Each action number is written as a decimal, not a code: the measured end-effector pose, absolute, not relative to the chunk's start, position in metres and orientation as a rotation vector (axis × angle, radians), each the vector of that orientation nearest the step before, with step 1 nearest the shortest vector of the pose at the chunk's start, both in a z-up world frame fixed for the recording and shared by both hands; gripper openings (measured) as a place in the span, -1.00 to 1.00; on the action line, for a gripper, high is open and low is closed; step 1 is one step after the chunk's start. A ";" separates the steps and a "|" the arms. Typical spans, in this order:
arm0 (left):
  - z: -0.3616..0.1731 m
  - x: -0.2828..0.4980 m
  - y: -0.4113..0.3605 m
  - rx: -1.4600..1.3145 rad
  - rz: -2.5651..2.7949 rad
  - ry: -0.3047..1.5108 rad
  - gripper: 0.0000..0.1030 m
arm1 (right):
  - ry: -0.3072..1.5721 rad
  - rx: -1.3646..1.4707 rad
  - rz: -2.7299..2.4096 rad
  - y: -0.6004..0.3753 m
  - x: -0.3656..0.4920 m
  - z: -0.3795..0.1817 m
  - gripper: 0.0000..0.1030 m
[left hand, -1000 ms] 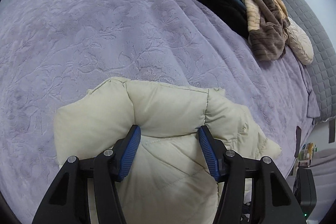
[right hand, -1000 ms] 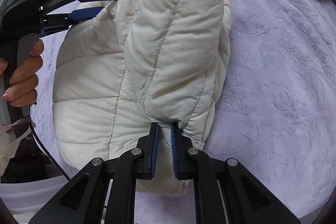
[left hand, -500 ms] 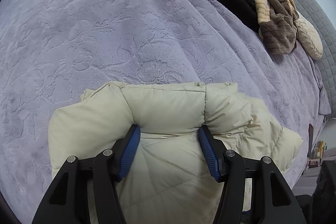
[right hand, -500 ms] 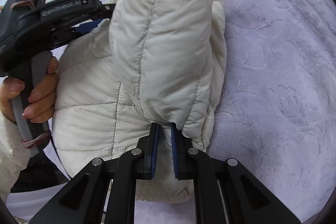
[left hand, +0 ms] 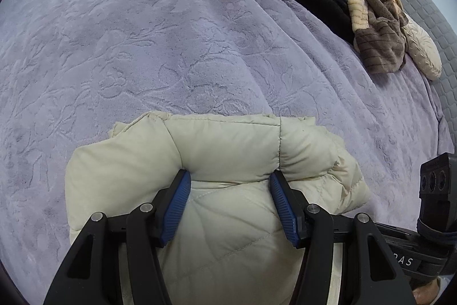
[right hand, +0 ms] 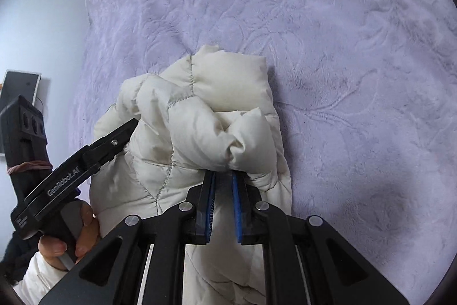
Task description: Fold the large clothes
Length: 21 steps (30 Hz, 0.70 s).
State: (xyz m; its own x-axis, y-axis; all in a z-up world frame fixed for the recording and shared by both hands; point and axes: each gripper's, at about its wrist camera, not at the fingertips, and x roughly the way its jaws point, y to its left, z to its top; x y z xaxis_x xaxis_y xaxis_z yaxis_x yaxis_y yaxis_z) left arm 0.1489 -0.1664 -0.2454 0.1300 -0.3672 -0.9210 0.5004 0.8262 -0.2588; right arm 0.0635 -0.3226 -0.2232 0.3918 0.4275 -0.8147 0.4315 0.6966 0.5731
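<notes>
Fingers of the right gripper [right hand: 222, 176] clamp a jacket [right hand: 200, 122] fold, tips buried in padding. Left gripper [left hand: 230, 179] fingers stand apart astride its bulky roll; whether they squeeze it is unclear.

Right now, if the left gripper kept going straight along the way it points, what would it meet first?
The cream puffer jacket: the left gripper already straddles a thick fold of it, so it would press deeper into the padding, and probably the purple bedspread beneath.

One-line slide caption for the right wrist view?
Right gripper pinches a fold of cream puffer jacket above the lavender bedspread.
</notes>
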 end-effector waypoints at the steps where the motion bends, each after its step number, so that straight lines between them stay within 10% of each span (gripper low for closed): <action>1: -0.245 0.149 -0.166 0.126 -0.633 1.294 0.16 | 1.209 0.860 -0.002 -0.323 0.062 -0.224 -0.79; 21: -0.180 0.106 -0.090 0.032 -0.547 1.227 0.16 | 1.218 0.798 0.062 -0.323 0.039 -0.182 -0.70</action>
